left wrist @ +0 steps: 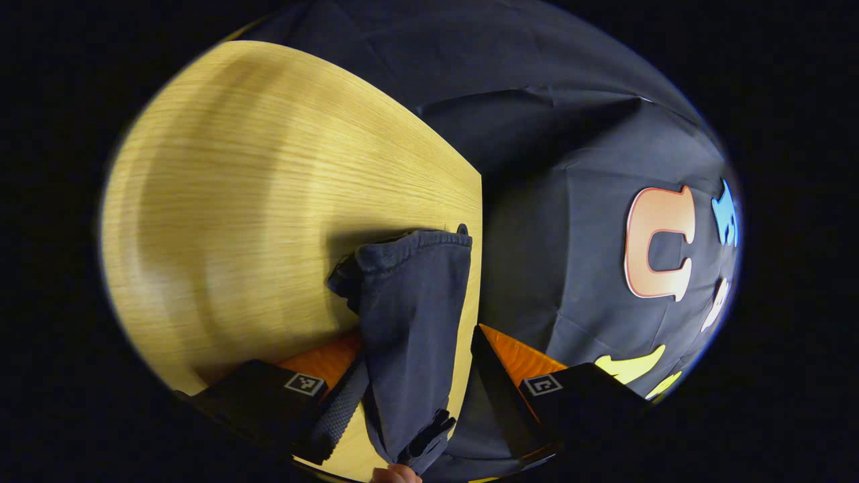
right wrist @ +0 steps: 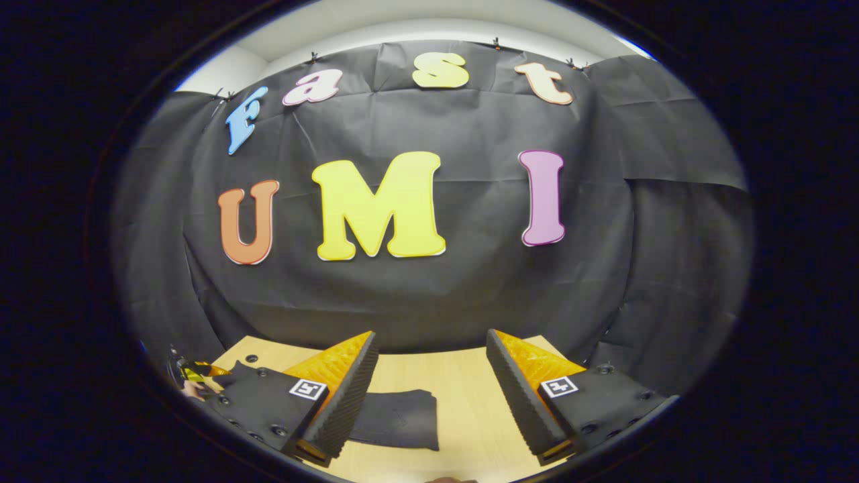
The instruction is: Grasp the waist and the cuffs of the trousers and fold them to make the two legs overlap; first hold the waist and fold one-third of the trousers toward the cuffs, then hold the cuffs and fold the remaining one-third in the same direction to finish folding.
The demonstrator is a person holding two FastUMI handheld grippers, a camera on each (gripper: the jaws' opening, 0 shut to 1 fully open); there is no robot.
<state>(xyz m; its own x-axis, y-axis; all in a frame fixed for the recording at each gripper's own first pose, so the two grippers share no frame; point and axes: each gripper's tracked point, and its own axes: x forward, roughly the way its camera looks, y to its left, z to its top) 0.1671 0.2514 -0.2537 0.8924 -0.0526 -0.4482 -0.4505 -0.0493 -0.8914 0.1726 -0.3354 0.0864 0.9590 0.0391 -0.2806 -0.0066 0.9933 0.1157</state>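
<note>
The left gripper (left wrist: 419, 396), fingers wide, is straddling the dark navy cotton trousers (left wrist: 409, 302) on the pale wooden bench (left wrist: 255, 201); the right gripper (right wrist: 429, 396) is hovering wide apart, so folding looks unfinished.

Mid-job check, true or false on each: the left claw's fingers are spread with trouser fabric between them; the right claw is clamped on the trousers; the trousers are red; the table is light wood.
1. The left claw has its fingers spread, with the trousers lying between them. True.
2. The right claw is clamped on the trousers. False: its fingers stand wide apart above the table, gripping nothing.
3. The trousers are red. False: they are dark navy.
4. The table is light wood. True.
5. A cuff end of the trousers lies flat on the table in the right gripper view. True.
</note>
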